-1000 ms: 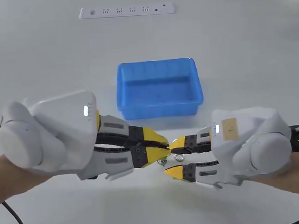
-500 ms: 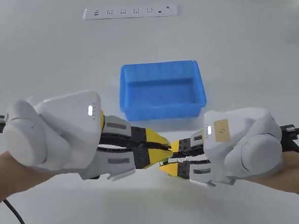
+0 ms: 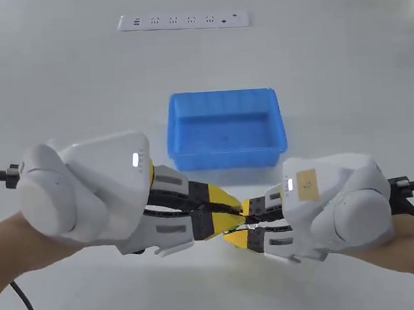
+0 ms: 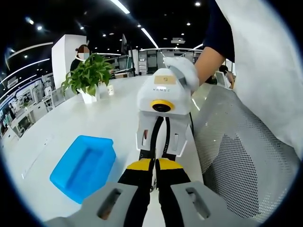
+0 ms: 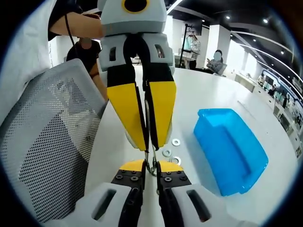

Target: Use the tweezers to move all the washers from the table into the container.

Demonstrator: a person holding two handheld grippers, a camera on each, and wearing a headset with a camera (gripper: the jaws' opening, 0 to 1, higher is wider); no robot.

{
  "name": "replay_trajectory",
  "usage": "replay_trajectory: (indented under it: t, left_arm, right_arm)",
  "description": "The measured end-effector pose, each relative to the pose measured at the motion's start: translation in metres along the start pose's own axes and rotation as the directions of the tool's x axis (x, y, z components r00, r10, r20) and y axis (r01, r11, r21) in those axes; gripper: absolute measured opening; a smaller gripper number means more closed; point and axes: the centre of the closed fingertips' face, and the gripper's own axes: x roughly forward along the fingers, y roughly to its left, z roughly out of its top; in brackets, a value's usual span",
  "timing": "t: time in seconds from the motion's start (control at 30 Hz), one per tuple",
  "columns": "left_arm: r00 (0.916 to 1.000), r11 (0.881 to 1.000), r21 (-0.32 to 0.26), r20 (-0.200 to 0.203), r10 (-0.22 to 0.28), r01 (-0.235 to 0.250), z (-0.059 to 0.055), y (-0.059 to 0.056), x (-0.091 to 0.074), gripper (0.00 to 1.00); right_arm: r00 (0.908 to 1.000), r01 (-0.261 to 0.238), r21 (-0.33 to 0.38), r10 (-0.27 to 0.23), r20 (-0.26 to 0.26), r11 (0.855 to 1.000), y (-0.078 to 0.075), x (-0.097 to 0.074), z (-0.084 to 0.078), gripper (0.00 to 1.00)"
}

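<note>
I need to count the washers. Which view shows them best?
The right gripper view: three washers lie in plain sight on the table between the left gripper and the container. In the head view the left and the right gripper cover that spot. In the left gripper view I cannot make them out.

White table (image 3: 62, 86), mesh chair (image 4: 236, 156), potted plant (image 4: 87, 75)

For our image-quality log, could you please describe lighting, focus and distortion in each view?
Head view: soft even light, bright white table nearly washed out, blue plastic container sharp. Left gripper view: strong fisheye bending, dark ceiling, glaring strip lights. Right gripper view: same distortion; small metal washers and thin metal tweezers look sharp.
</note>
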Motion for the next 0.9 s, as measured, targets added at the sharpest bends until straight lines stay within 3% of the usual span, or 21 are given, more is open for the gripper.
replay_trajectory:
  t: [0.57,0.67,0.8,0.9]
  left_arm:
    - [0.9999,1.000,-0.013,-0.008,0.008,-0.008,0.000,0.003,-0.001,0.07]
    - [0.9998,1.000,-0.013,-0.021,0.007,-0.008,-0.001,0.004,0.000,0.07]
    - [0.9970,1.000,-0.013,-0.077,0.007,-0.008,-0.012,0.003,0.000,0.09]
    - [0.9981,1.000,-0.014,-0.061,0.009,-0.010,-0.009,0.003,0.000,0.09]
  right_arm:
    - [1.0000,-0.006,-0.005,0.006,0.003,1.000,-0.001,0.001,0.001,0.09]
    - [1.0000,-0.002,-0.002,0.002,0.003,1.000,-0.001,0.001,0.001,0.09]
    - [0.9999,-0.002,-0.003,0.002,0.015,1.000,-0.001,0.000,0.005,0.09]
    - [0.9999,-0.003,-0.003,0.003,0.015,1.000,-0.001,0.001,0.004,0.09]
